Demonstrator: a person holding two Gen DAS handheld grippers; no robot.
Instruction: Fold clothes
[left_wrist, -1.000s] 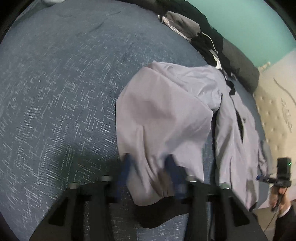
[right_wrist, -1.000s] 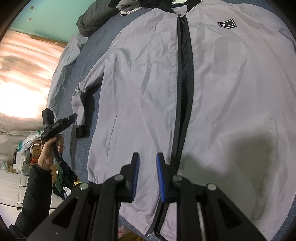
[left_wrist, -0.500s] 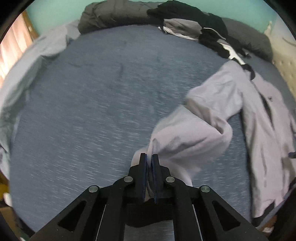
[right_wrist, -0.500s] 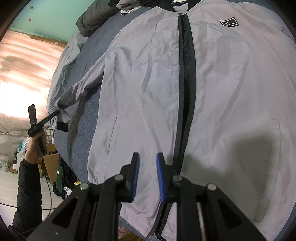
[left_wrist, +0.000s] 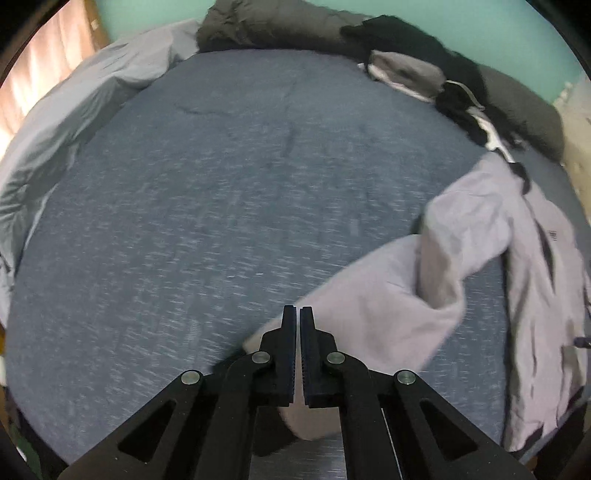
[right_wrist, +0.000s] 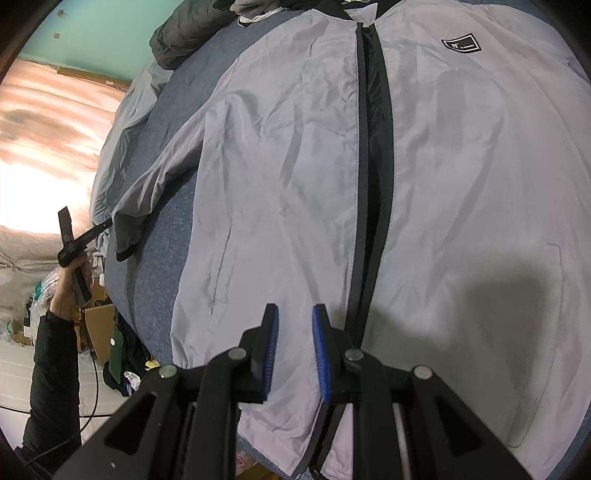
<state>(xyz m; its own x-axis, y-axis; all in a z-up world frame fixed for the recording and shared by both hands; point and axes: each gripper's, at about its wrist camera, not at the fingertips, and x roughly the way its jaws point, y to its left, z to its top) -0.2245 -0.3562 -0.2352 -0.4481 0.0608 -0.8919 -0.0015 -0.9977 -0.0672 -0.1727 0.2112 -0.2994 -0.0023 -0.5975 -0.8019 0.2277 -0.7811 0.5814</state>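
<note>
Left gripper (left_wrist: 297, 314) clamps the cuff end of the sleeve (left_wrist: 388, 306) of a light grey jacket (right_wrist: 424, 192), its jaws having just closed on the fabric and lifted it clear of the blue bed (left_wrist: 221, 192); right gripper (right_wrist: 294, 317) hangs part-open over the hem, gripping nothing. Zip-front jacket lies face up, flat across the bed, with a pile of dark clothes (left_wrist: 424, 59) heaped at the far edge
</note>
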